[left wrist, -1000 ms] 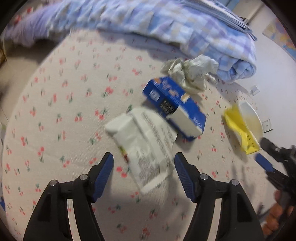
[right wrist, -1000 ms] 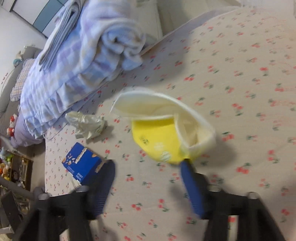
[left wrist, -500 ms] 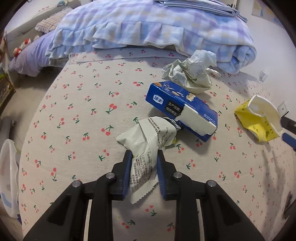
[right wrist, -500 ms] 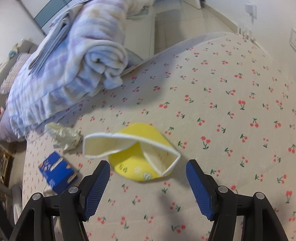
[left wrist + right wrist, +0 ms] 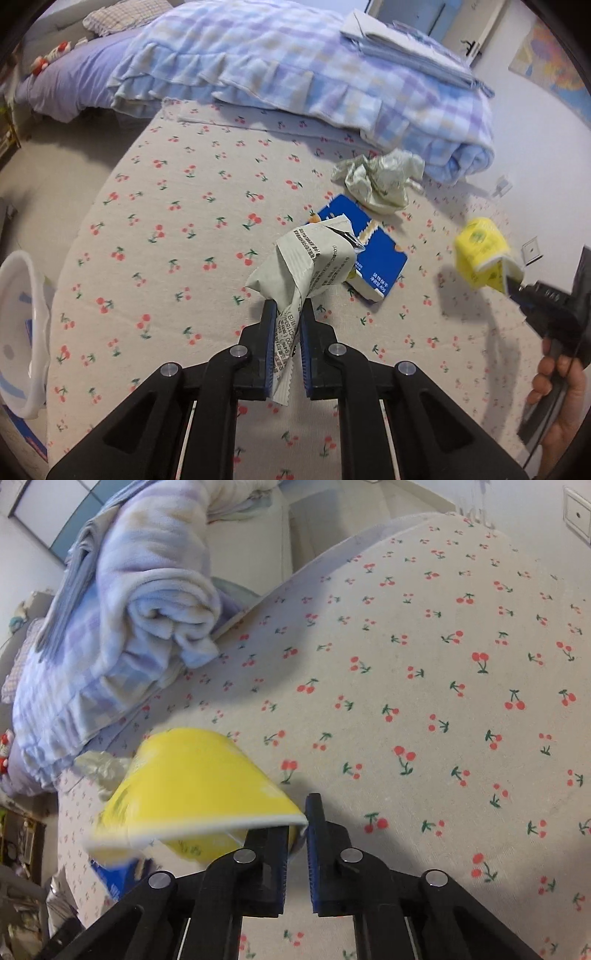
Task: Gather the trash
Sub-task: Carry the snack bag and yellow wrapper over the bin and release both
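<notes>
Both pieces are up off the bed! The left gripper (image 5: 287,328) pinches the tail of a pale printed wrapper (image 5: 308,266), which hangs above the cherry-print sheet (image 5: 177,229). The right gripper (image 5: 297,834) is clenched on the rim of a crushed yellow paper cup (image 5: 192,786), also lifted clear. This looks like the carry step: next, each load needs to reach a bin, possibly the white tub (image 5: 22,332) at the left edge of the bed. There's open sheet on that side to swing through. Further out, the blue box (image 5: 373,251) and the crumpled paper (image 5: 380,177) lie uncollected, close under the folded blanket (image 5: 295,74).
</notes>
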`<state>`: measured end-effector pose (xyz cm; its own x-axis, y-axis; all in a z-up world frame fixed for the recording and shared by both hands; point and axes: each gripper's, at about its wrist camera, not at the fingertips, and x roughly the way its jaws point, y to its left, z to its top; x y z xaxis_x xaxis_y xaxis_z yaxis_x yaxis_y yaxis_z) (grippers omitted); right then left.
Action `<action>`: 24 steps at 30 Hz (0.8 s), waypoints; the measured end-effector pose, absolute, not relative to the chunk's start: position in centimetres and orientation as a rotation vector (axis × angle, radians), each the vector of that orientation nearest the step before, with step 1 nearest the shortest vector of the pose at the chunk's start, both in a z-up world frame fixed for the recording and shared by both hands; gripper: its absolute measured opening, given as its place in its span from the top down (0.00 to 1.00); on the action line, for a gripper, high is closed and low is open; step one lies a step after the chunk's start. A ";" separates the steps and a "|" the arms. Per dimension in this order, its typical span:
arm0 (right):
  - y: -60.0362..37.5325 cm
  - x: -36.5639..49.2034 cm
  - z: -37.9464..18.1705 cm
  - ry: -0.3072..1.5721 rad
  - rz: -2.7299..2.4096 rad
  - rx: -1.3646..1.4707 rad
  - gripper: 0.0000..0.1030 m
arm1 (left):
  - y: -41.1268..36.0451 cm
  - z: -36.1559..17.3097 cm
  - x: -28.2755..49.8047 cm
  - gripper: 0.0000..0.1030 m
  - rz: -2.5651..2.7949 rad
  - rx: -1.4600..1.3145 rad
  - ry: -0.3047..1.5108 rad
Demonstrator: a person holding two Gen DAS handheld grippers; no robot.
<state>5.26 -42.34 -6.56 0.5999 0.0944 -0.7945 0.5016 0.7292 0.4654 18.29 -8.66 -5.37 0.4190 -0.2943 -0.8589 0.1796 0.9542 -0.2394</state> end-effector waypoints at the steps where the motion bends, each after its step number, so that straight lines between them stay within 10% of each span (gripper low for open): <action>1: -42.1 5.0 -6.0 0.914 -0.254 0.722 0.95 | -8.2 -5.1 18.2 0.88 -0.300 -0.131 1.098; 24: -33.0 -0.5 3.8 0.862 -0.078 0.535 0.96 | 1.9 -0.4 12.8 0.88 -0.297 -0.192 1.017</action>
<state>-0.47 -32.99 3.79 0.6565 0.1460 -0.7401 0.2768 0.8660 0.4164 12.79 1.85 -0.45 0.4910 -0.3318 -0.8055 0.1543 0.9431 -0.2944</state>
